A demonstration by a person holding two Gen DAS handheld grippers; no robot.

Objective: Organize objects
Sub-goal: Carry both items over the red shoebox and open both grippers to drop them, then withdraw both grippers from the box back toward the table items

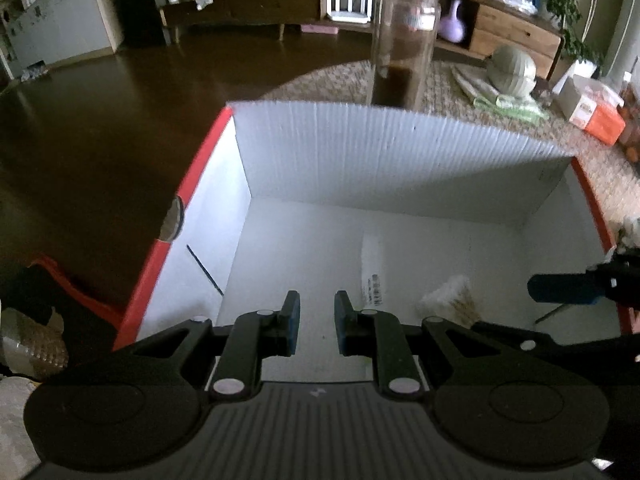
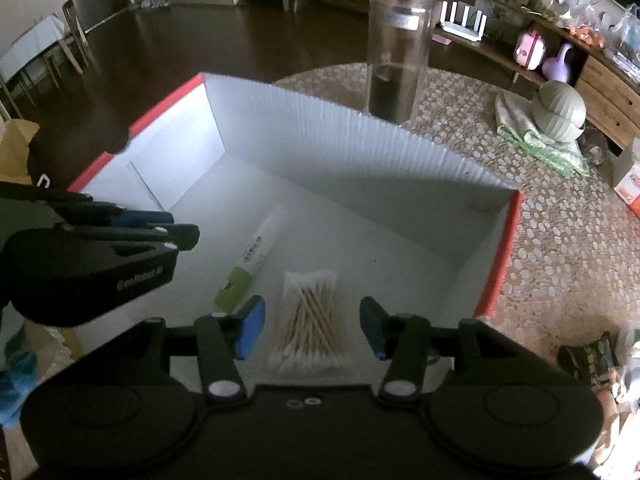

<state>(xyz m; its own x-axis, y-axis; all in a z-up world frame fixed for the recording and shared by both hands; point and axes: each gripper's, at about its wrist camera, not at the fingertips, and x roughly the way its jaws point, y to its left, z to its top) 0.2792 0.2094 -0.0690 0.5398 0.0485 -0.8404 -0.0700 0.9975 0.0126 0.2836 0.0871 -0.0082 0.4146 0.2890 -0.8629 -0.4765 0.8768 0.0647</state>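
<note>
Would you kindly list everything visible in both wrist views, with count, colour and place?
box: one, white inside with red edges, on the woven mat, open on top
cotton swabs: one clear pack, wooden sticks with white tips, on the box floor below the right gripper
tube: one, white with a green end, lying on the box floor left of the swabs
glass jar: one, clear with dark contents at the bottom, upright behind the box
woven mat: one, beige, under the box
green round container: one, pale green, on a green cloth to the right
orange and white carton: one, far right
left gripper: black, blue fingers, open, empty
right gripper: black, blue fingers, open above the swabs
</note>
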